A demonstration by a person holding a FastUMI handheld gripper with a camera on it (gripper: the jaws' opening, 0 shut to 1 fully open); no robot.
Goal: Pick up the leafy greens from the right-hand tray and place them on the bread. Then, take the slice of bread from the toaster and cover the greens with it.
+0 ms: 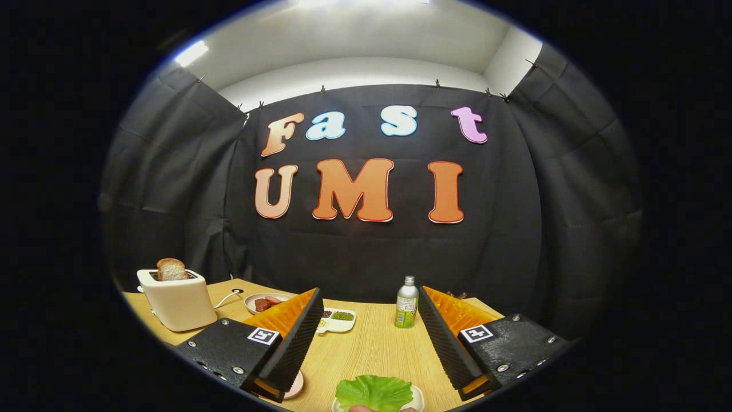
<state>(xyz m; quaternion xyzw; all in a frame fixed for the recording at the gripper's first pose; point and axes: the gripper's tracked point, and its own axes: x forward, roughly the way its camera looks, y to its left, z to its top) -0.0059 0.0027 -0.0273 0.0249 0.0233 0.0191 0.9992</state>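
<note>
My gripper (369, 292) is held above the wooden table (372, 349), open, with nothing between its fingers. A green lettuce leaf (374, 392) lies on a small white tray (417, 397) low between the fingers, near their bases. To the far left, beyond the left finger, stands a white toaster (178, 303) with a slice of bread (171, 269) sticking up out of its slot. The edge of a pinkish plate (295, 384) peeks out from under the left finger; what is on it is hidden.
A small plate with reddish meat slices (266, 302) sits right of the toaster, whose cord runs beside it. A white divided dish with seasonings (338, 318) and a green-labelled metal bottle (406, 303) stand at the table's far edge.
</note>
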